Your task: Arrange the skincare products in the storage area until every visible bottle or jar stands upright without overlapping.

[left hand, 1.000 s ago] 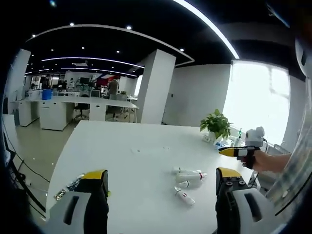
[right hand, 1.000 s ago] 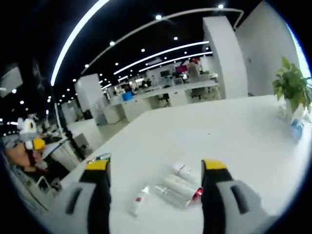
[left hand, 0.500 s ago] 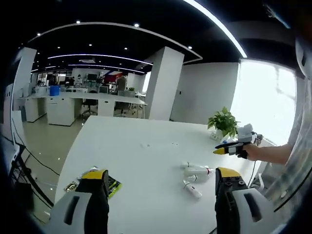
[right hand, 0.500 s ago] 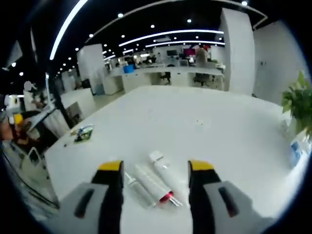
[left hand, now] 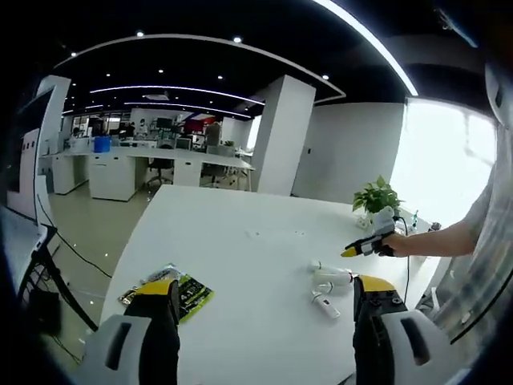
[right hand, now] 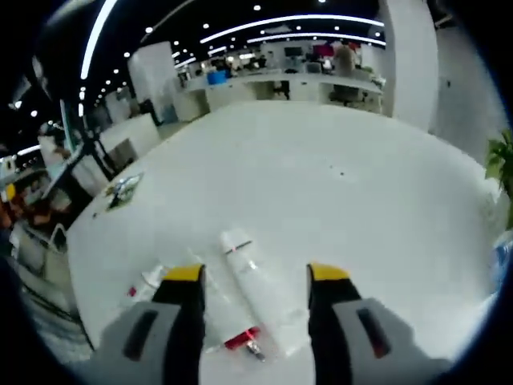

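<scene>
So the right gripper point(right hand: 250, 277) has dropped closer, jaws released around a lying bottle point(right hand: 255, 281) at 6 o'clock; left gripper point(left hand: 256, 293) hangs released too.

A smooth matt white table point(right hand: 337, 200) is seen, with glossy plastic-looking bottles point(right hand: 255, 282) and a shiny foil-like packet point(left hand: 172, 287).

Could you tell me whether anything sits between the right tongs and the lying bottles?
Nothing visible does: the right tongs are open, directly over the lying white bottles, with only bare white table around them.
</scene>
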The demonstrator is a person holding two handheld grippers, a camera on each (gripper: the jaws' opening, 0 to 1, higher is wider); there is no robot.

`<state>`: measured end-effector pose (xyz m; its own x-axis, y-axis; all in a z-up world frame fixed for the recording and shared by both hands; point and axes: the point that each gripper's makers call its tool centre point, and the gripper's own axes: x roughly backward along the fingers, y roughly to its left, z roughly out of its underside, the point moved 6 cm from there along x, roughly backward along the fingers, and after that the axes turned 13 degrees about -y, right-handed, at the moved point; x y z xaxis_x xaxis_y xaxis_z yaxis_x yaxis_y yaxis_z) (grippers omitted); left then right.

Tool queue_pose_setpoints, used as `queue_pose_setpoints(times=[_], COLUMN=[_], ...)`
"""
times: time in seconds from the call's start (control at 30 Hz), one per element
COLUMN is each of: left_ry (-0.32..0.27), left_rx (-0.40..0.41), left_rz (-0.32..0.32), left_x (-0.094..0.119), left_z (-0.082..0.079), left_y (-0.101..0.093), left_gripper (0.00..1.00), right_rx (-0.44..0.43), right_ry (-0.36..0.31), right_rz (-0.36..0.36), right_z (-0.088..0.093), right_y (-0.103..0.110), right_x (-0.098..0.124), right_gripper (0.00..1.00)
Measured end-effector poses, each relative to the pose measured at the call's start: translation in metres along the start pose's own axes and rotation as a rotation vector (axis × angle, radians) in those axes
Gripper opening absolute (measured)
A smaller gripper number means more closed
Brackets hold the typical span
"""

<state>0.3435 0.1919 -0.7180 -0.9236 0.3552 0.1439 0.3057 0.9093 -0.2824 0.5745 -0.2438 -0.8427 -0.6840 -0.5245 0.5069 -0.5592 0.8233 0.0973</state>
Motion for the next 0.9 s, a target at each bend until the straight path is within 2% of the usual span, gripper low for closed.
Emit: queue_pose_setpoints(times=[0.1,0.23,0.27,0.4,0.57,0.9], left_ry=[0.001,0.006,0.006,0.009,0.010,0.011], left_rx=[-0.003,-0.002,-0.001,-0.004,0.001,0.016], left_rz=[-0.010,-0.021,-0.028,-0.042,-0.074,-0.116], left_x=[0.001,0.001,0.001,0.002,0.008,0.013], left_z=[0.000,0.000,0.000,-0.002,-0.002,-0.002], left_y=[0.001,0.001,0.001,0.001,0.007,0.013], left_gripper=[0.92,0.92,0.92,0.92,0.91,0.91], right_rx=[0.020,-0.006,-0.004,0.053,0.071,0.189], right_ry=[0.058,0.129,0.168,0.250,0.289,0.387], right_rz=[-0.030,-0.079,-0.081,-0.102,-0.127,-0.187], right_z=[0.003,0.012,0.017,0.029,0.035,0.043], right_y=[-0.003,-0.004,-0.006,-0.009,-0.008,-0.007], right_x=[-0.011,-0.021,-0.025,-0.032,-0.040,-0.057], right_gripper=[0.49,0.49,0.48,0.44,0.38,0.38])
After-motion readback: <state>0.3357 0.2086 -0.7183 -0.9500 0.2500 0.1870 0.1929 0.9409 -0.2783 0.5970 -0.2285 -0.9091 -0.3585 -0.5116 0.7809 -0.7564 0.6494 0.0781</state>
